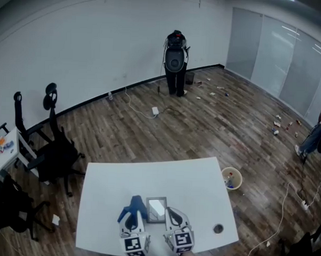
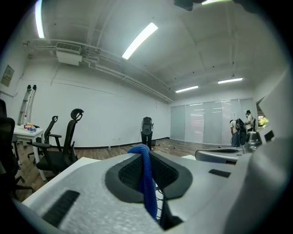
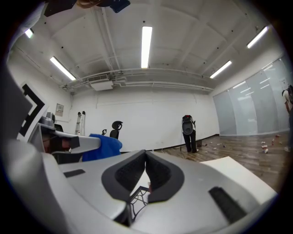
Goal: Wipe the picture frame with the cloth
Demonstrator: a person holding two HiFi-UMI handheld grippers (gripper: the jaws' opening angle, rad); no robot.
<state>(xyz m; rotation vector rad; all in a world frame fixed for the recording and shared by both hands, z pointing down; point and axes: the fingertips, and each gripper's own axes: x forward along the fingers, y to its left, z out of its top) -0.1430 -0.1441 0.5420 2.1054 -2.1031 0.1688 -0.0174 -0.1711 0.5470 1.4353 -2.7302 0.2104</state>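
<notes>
A small grey picture frame (image 1: 156, 209) sits near the front edge of the white table (image 1: 148, 177), between my two grippers. My left gripper (image 1: 131, 219) (image 2: 142, 153) is just left of it, shut on a blue cloth (image 1: 134, 205) (image 2: 147, 183) that runs over the jaw tips and down between the pads. My right gripper (image 1: 171, 217) (image 3: 145, 155) is at the frame's right edge. Its jaws meet at the tips, with a pale sliver pinched between the pads that looks like the frame's edge. The blue cloth (image 3: 103, 146) also shows at left in the right gripper view.
A small dark round object (image 1: 218, 228) lies on the table's right front. A round bin (image 1: 232, 178) stands on the floor by the right corner. Black office chairs (image 1: 54, 152) and a white desk (image 1: 2, 151) are at left. One person (image 1: 175, 57) stands at the far wall, another (image 1: 315, 135) at right.
</notes>
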